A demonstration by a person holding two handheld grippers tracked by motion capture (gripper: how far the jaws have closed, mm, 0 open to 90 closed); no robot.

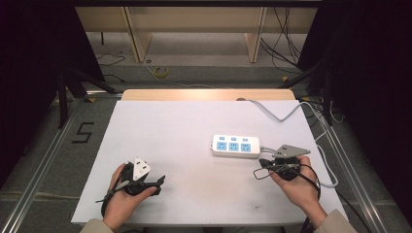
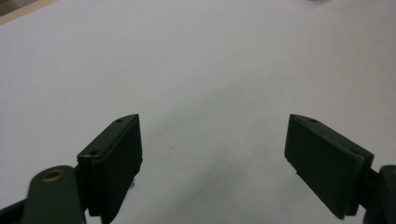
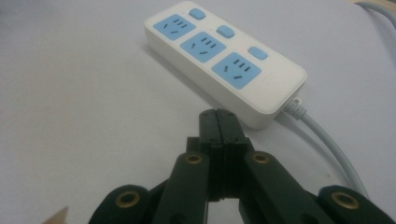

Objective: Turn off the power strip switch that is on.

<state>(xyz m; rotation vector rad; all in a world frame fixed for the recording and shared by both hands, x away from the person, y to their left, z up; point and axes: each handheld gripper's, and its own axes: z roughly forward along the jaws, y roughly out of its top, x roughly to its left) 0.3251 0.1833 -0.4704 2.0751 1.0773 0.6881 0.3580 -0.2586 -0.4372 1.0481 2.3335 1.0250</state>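
1. Table (image 1: 160, 160): white and flat; the power strip (image 1: 236, 146) lies right of centre.
2. Power strip: likely rigid, light, smooth plastic; grip across the long sides, clear of the switches.
3. Cord (image 3: 327, 140): flexible, may drag.
4. Right gripper (image 3: 218, 122): jaws pressed together, empty, just beside the strip.
5. Left gripper (image 2: 212, 149): jaws spread, empty.

— Light's even and soft from above; the table (image 1: 194, 126) is bright, the room's sides black.

— Shadows?

— Faint. A pale grey one lies between and just below the left gripper's (image 2: 212, 154) jaws, none hard. No glare.

— Sharpness?

— Slightly soft and grainy throughout. Beyond the right gripper's (image 3: 218, 116) jaws the strip (image 3: 219, 51) is fairly crisp — the jaws' near ends blur.
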